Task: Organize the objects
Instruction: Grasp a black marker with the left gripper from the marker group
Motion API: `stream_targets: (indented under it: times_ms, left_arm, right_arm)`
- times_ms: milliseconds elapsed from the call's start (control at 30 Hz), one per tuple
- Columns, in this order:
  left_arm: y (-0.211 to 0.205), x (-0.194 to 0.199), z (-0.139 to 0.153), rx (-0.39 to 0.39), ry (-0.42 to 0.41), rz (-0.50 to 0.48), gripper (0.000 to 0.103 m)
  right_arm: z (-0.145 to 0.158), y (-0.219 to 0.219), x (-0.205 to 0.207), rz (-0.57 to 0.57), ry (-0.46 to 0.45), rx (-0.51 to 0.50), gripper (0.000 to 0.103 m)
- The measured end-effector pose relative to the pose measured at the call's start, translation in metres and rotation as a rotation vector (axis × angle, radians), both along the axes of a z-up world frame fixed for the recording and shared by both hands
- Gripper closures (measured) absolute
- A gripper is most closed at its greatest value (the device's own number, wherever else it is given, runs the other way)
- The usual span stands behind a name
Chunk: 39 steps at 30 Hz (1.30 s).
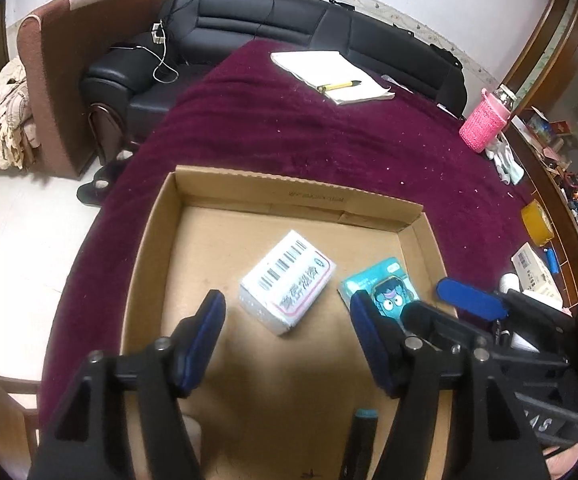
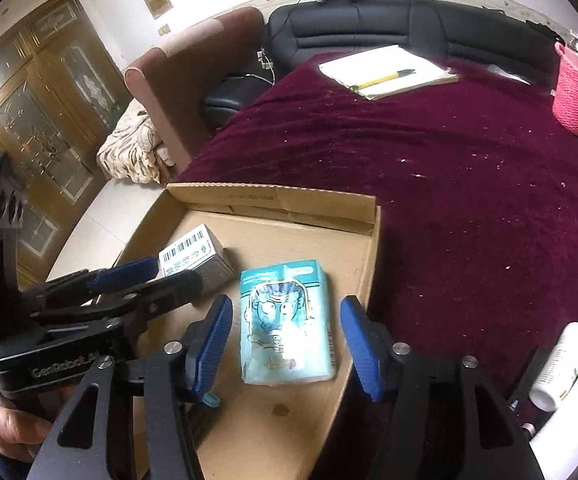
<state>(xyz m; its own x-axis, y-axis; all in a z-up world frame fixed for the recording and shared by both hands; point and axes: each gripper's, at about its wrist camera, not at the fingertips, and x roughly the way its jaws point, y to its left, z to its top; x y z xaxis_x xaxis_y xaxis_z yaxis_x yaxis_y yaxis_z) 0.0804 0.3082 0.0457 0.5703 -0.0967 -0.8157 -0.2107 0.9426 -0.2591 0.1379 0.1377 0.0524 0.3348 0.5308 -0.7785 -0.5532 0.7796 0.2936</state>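
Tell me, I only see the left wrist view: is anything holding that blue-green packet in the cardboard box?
Observer: No. The right wrist view shows the teal packet lying flat on the cardboard box floor, between the fingers of the open right gripper, with a gap on each side.
Operator: And what carries the left gripper?
Observer: A hand wraps its handle, at that view's lower left edge.

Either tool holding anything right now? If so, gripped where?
Nothing is held. The left tool is open above the white box, and the right tool is open around the teal packet, neither touching; both items lie in the cardboard tray.
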Motion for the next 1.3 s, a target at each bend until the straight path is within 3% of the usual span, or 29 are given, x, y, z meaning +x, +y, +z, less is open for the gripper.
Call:
stream_targets:
  times_ms: [333, 533, 700, 933, 1000, 1067, 1100, 1233, 1267, 1300]
  left_arm:
    - [-0.06, -0.042, 0.026, 0.01, -0.118, -0.094, 0.029]
    - [-0.137, -0.052, 0.029, 0.06, -0.139, -0.276, 0.029]
    - [-0.203, -0.047, 0.013, 0.149, -0.101, -0.438, 0.029]
    - [-0.224, -0.016, -0.008, 0.232, -0.02, -0.42, 0.03]
    - [-0.221, -0.008, -0.011, 0.218, 0.0, -0.405, 0.036]
    - [-0.223, 0.004, -0.017, 0.219, 0.029, -0.402, 0.04]
    - [-0.226, 0.008, -0.02, 0.221, 0.039, -0.4, 0.04]
    - [-0.241, 0.025, -0.024, 0.196, 0.04, -0.411, 0.041]
    - [-0.245, 0.028, -0.026, 0.192, 0.042, -0.41, 0.043]
    - [-0.25, 0.029, -0.031, 0.177, 0.044, -0.416, 0.054]
  right_arm:
    - [0.008, -0.075, -0.034, -0.017, 0.074, 0.168, 0.04]
    - [0.019, -0.155, -0.056, -0.07, 0.077, 0.264, 0.04]
    - [0.02, -0.221, -0.069, -0.127, 0.065, 0.348, 0.033]
    - [-0.014, -0.232, -0.065, -0.062, 0.222, 0.522, 0.032]
    - [-0.032, -0.232, -0.055, -0.046, 0.331, 0.581, 0.035]
    - [-0.036, -0.236, -0.052, -0.092, 0.327, 0.558, 0.036]
    - [-0.034, -0.242, -0.05, -0.149, 0.286, 0.506, 0.042]
    - [-0.024, -0.257, -0.049, -0.28, 0.165, 0.387, 0.042]
    - [-0.023, -0.259, -0.049, -0.298, 0.15, 0.373, 0.042]
    - [-0.022, -0.26, -0.049, -0.313, 0.137, 0.364, 0.042]
